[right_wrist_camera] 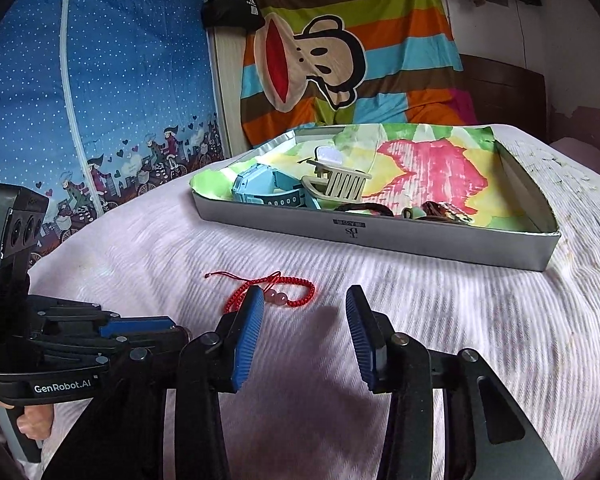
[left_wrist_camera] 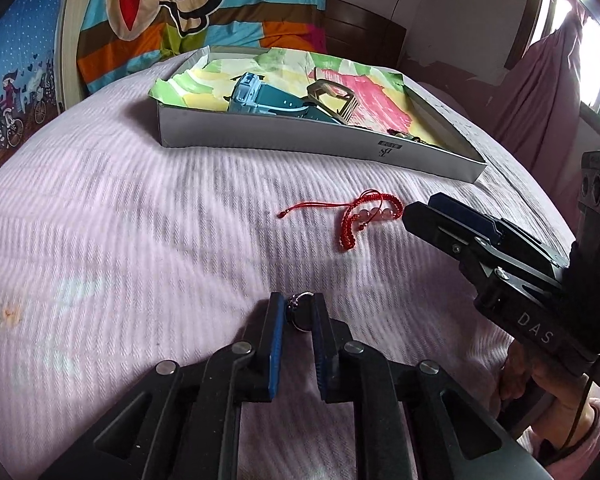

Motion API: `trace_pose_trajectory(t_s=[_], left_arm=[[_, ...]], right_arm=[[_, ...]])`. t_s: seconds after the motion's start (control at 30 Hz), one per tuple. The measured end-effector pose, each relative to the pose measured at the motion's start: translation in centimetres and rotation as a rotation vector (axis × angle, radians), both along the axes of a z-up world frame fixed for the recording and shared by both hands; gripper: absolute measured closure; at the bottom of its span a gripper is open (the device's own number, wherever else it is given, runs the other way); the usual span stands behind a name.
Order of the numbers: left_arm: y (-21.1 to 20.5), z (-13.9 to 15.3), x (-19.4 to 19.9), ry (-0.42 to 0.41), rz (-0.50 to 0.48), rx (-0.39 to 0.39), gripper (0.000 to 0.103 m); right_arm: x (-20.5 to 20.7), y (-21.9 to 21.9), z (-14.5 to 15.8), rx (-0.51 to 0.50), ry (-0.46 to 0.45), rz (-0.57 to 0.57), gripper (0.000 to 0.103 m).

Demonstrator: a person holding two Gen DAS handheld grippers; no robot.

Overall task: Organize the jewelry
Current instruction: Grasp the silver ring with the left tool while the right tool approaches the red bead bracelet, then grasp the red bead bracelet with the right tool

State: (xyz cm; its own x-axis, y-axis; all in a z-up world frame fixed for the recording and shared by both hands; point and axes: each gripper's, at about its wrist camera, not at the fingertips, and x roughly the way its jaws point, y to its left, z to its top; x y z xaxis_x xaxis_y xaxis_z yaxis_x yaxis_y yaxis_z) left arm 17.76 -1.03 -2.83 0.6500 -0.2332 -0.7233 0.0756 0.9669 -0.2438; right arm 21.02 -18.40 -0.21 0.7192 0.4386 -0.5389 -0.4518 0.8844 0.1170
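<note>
My left gripper (left_wrist_camera: 298,314) is shut on a small silver ring (left_wrist_camera: 300,312), held just above the pink bedspread. A red braided bracelet with pink beads (left_wrist_camera: 358,216) lies on the bedspread ahead of it; it also shows in the right wrist view (right_wrist_camera: 278,294). My right gripper (right_wrist_camera: 304,312) is open and empty, its left fingertip just in front of the bracelet; it also shows in the left wrist view (left_wrist_camera: 432,210) to the right of the bracelet. A shallow grey box (left_wrist_camera: 300,140) lined with coloured paper stands beyond, also seen from the right wrist (right_wrist_camera: 380,236).
In the box lie a blue watch (right_wrist_camera: 268,190), a small wooden chair (right_wrist_camera: 340,182) and dark bracelets (right_wrist_camera: 440,210). A striped monkey-print cloth (right_wrist_camera: 340,56) and a blue dotted curtain (right_wrist_camera: 100,80) hang behind the bed. A pink curtain (left_wrist_camera: 540,92) hangs at the right.
</note>
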Motion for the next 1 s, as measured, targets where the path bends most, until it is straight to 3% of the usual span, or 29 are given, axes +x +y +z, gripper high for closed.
trace_pose_trajectory(t_s=[0.53, 0.6, 1.0], left_arm=[[0.0, -0.8, -0.5, -0.032, 0.005, 0.000, 0.094], [0.0, -0.8, -0.5, -0.034, 0.005, 0.002, 0.094], [0.3, -0.8, -1.0, -0.057, 0.000, -0.025, 0.095]], right_arm=[[2.8, 1.9, -2.6, 0.004, 0.114, 0.023, 0.078], [2.8, 1.7, -2.8, 0.015, 0.116, 0.021, 0.087], [2.0, 1.8, -2.9, 0.024, 0.082, 0.034, 0.093]])
